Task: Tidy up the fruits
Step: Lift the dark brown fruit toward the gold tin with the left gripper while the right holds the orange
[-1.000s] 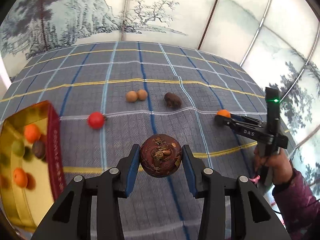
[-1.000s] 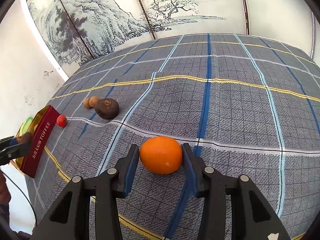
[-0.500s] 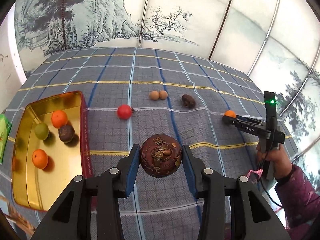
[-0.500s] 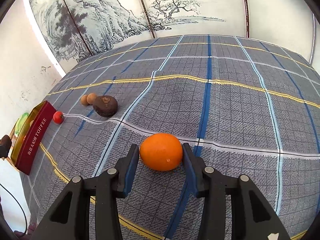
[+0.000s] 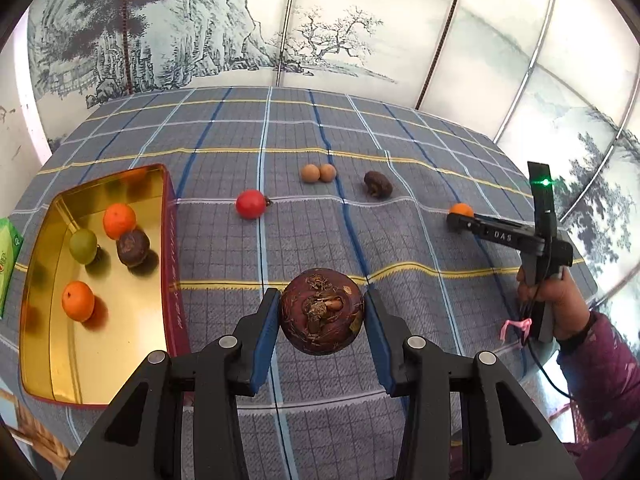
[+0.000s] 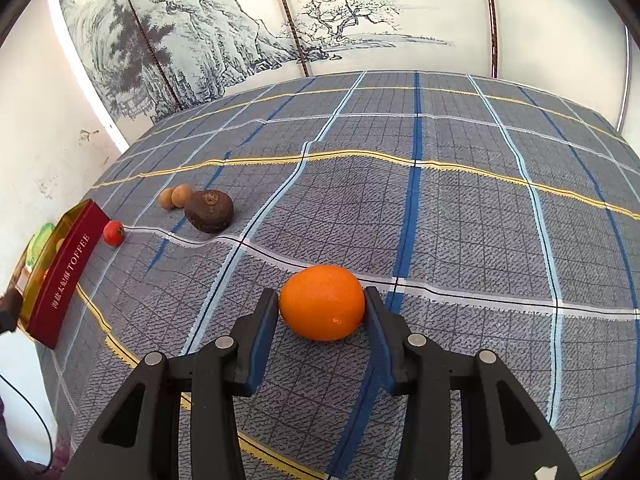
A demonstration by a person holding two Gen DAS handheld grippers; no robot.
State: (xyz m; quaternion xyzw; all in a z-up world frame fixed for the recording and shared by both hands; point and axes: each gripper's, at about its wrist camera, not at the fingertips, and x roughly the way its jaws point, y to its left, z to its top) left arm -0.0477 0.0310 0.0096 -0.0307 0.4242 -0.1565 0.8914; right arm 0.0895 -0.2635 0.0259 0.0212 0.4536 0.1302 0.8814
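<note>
Bench point(image 5: 400, 240) with a blue-grey plaid cloth carries everything. Gold tin point(image 5: 120, 360) with red outer walls lies to the left of the left gripper point(image 5: 322, 316), near it; its long axis runs away from the camera. Inside: two oranges, one green fruit, one dark brown fruit.

Left gripper: jaws narrowly parted, both blue pads pressed on a dark brown round fruit point(image 5: 322, 312), which is held clear above the cloth. Its stem scar faces the camera; the fruit is near round, no clear long axis.

Right gripper point(image 6: 322, 308): jaws narrowly parted, both pads against the flanks of an orange point(image 6: 322, 302) that rests on the cloth. The orange's long axis runs crosswise, pad to pad.

Ahead of the left gripper, well apart: red fruit point(image 5: 250, 204), two small tan fruits point(image 5: 319, 173) touching each other, another brown fruit point(image 5: 377, 184).

Versus one second ago: in the left wrist view the tin shows more fully and sits further right, as does the red fruit. The right gripper's grip on the orange looks unchanged.
</note>
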